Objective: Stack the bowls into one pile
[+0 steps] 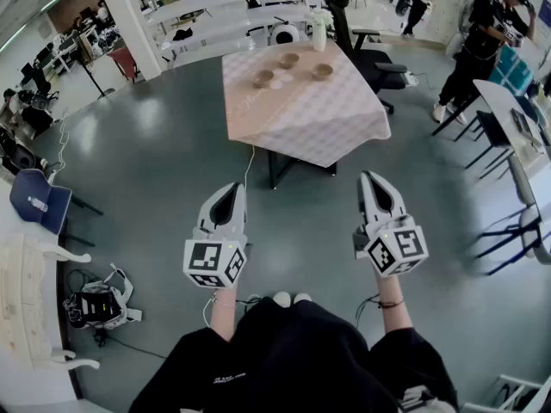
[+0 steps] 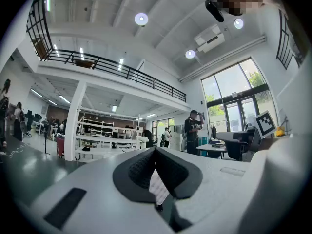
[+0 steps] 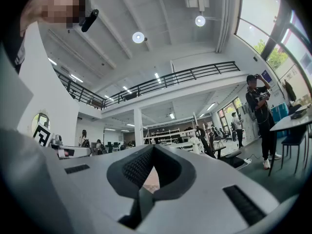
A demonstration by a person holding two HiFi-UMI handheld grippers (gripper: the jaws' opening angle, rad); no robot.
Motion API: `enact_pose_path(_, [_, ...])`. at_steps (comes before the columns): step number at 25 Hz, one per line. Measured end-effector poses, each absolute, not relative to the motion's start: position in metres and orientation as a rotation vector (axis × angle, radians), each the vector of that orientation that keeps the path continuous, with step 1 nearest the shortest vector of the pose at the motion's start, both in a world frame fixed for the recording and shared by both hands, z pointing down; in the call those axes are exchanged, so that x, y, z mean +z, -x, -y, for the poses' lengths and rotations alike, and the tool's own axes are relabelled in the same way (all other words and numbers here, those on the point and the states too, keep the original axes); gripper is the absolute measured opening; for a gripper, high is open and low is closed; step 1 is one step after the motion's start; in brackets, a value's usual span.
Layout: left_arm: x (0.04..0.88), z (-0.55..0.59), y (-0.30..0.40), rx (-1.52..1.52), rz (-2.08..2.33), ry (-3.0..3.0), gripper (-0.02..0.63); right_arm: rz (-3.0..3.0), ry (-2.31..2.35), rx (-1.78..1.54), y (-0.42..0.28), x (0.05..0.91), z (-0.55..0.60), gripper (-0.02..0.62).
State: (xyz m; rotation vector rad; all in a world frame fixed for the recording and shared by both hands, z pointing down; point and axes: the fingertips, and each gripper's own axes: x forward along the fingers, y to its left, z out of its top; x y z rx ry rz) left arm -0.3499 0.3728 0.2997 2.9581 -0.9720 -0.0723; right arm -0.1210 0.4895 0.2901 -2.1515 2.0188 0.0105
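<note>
Far ahead in the head view stands a table (image 1: 344,132) under a pale checked cloth. On it sit three brown bowls (image 1: 263,78) (image 1: 288,59) (image 1: 323,71), apart from one another, and between them small white bowls (image 1: 280,79). My left gripper (image 1: 231,189) and right gripper (image 1: 370,179) are held side by side over the floor, well short of the table, pointing toward it. Both are shut with nothing between the jaws, as the left gripper view (image 2: 155,151) and the right gripper view (image 3: 153,147) show. A strip of tablecloth (image 2: 158,189) shows through the gap behind the closed tips.
A white bottle (image 1: 320,31) stands at the table's far edge. A black office chair (image 1: 372,58) is behind the table on the right. A person (image 1: 482,41) stands by desks at the far right. A blue chair (image 1: 39,200) and floor equipment (image 1: 99,304) lie to the left.
</note>
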Motion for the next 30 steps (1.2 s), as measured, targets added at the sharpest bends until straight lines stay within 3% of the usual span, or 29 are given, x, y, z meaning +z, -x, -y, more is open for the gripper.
enact_pose_path(15, [0.308,-0.379,0.33,-0.05,0.998,-2.944,-0.003,-1.958,2.122,-0.041,0.085,0.305,-0.493,-0.009])
enact_pose_path(30, [0.334,-0.303,0.302,-0.028,1.051,-2.879,-0.003,-2.101,2.075,-0.06,0.066,0.324,-0.406,-0.008])
